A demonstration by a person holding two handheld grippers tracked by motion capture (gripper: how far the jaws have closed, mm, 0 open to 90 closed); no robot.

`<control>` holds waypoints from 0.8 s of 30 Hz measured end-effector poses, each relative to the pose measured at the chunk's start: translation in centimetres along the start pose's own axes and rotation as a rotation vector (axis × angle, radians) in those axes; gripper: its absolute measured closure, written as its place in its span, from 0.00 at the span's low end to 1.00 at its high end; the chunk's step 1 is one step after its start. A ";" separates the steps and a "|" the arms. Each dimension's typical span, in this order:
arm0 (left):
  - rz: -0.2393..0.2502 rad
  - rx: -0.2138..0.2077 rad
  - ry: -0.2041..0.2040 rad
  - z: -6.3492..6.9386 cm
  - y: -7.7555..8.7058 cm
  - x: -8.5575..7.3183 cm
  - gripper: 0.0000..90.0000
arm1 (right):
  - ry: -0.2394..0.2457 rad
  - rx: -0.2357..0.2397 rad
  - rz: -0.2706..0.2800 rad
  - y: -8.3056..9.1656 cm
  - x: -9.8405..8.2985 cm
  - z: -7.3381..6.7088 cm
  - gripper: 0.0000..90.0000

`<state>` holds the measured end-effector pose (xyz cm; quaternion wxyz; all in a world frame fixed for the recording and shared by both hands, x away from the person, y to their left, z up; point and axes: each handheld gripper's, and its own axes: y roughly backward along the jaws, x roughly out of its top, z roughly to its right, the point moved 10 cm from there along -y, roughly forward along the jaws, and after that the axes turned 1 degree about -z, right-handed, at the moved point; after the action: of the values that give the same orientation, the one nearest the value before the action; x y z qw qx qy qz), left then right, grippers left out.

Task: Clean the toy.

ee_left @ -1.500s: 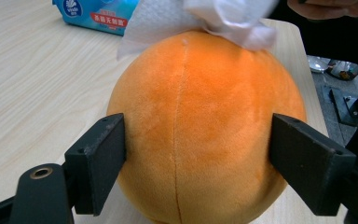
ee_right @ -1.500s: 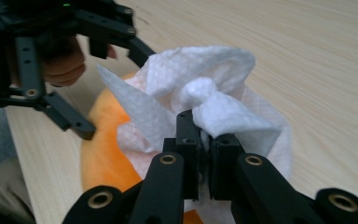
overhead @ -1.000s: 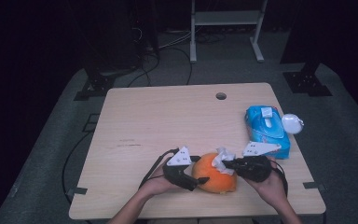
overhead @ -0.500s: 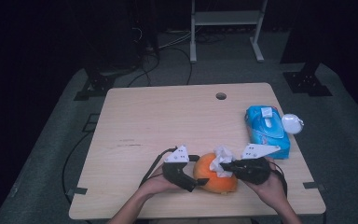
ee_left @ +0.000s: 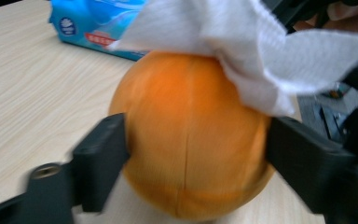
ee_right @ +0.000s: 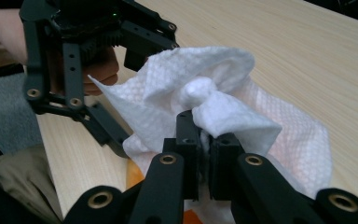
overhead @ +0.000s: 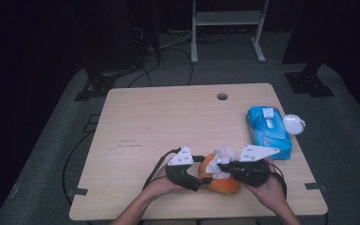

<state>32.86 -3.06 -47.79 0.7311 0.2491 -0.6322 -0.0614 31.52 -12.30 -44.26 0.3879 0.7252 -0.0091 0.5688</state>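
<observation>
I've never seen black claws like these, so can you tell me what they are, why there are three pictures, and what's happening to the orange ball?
A person sits at a wooden table and holds a pinching tool in each hand. One picture looks down from above. The other two come from little cameras riding on the tools.

The left gripper has its two jaws on either side of the orange ball; they have just been closing on it. The right gripper is pinched shut on a white tissue that lies on top of the ball, as if wiping it.

Also on the table is a blue pack of wipes, with a small white round thing beside it.
</observation>
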 end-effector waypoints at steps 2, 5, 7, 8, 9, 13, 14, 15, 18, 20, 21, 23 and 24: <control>-0.007 -0.016 0.037 -0.1 -0.4 -0.4 0.16 | -0.011 0.002 -0.001 0.1 -0.1 0.2 0.94; -0.017 -0.033 0.031 0.2 -0.6 -0.7 0.29 | -0.007 -0.006 -0.010 0.1 -0.1 0.1 0.93; -0.014 -0.026 0.020 0.4 -0.5 -0.4 0.34 | 0.019 -0.001 -0.004 0.1 0.3 -0.6 0.93; -0.014 -0.026 0.020 0.4 -0.5 -0.4 0.34 | 0.019 -0.001 -0.004 0.1 0.3 -0.6 0.93; -0.010 -0.019 0.001 0.8 -0.6 -0.2 0.34 | 0.036 0.044 0.005 -0.3 0.7 -1.8 0.93; -0.017 -0.014 -0.018 0.9 -0.6 -0.3 0.35 | 0.091 -0.004 -0.029 -1.1 0.7 -2.5 0.93; -0.017 -0.014 -0.018 0.9 -0.6 -0.3 0.35 | 0.091 -0.004 -0.029 -1.1 0.7 -2.5 0.93; -0.025 -0.018 -0.029 1.0 -0.6 -0.4 0.35 | 0.063 -0.030 -0.018 -0.6 0.8 -1.5 0.94; -0.029 -0.020 -0.035 1.0 -0.6 -0.5 0.35 | 0.024 -0.072 -0.004 0.2 0.7 0.1 0.94; -0.024 -0.026 -0.018 0.9 -0.6 -0.4 0.29 | -0.032 -0.070 -0.007 0.7 0.1 1.5 0.94; -0.020 -0.025 -0.002 0.9 -0.7 -0.2 0.25 | -0.033 -0.067 -0.005 0.6 0.0 1.5 0.94; -0.018 -0.048 0.039 1.1 -0.7 0.0 0.23 | -0.022 -0.055 -0.007 0.4 0.1 0.9 0.94; -0.021 -0.045 0.031 1.1 -0.7 0.0 0.26 | -0.013 -0.045 -0.004 0.2 0.3 0.4 0.94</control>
<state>31.93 -3.94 -48.04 0.7455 0.2403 -0.6165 -0.0796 31.80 -12.56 -43.92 0.4050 0.7201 -0.0230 0.5629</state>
